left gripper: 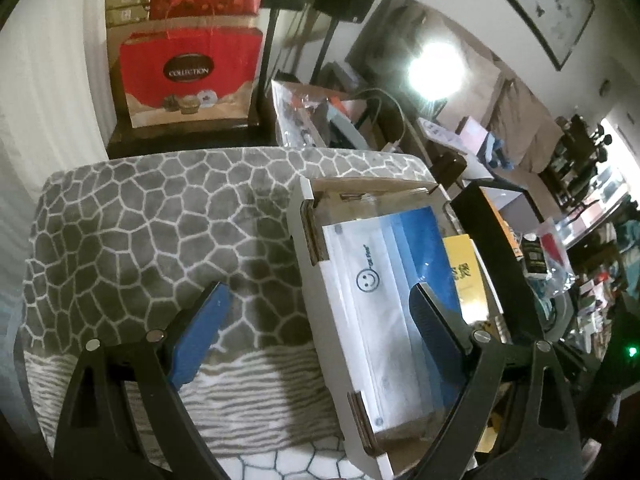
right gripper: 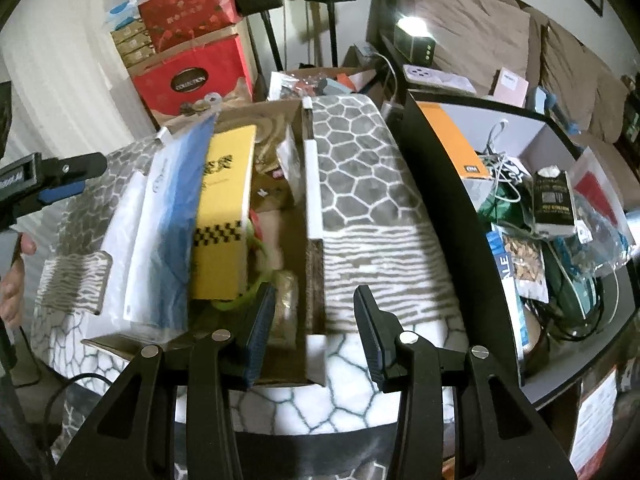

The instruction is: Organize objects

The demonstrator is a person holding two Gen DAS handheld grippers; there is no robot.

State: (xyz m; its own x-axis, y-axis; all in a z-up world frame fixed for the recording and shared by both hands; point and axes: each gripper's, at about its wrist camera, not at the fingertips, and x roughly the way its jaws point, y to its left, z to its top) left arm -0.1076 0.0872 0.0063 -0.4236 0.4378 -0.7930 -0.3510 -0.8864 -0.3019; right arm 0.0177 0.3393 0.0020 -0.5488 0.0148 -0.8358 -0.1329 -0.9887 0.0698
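A white cardboard box (left gripper: 304, 232) lies open on a grey cushion with a stone pattern (left gripper: 140, 220). Inside it lie a blue-and-white plastic pack with a smiley (left gripper: 392, 280) and a yellow carton (left gripper: 464, 264). My left gripper (left gripper: 318, 285) is open wide across the box's left wall, one finger over the cushion and one over the pack. In the right wrist view my right gripper (right gripper: 315, 287) stands open astride the box's right wall (right gripper: 314, 200), whose pads do not touch it. The yellow carton (right gripper: 224, 208) and the pack (right gripper: 172, 220) lean inside.
A black-walled tray (right gripper: 420, 140) to the right holds cables, snack packets and an orange box. Red gift bags (right gripper: 192, 76) and speaker stands are behind the cushion, a brown sofa at the back right. A person's hand (right gripper: 12, 280) holds the left gripper (right gripper: 52, 188).
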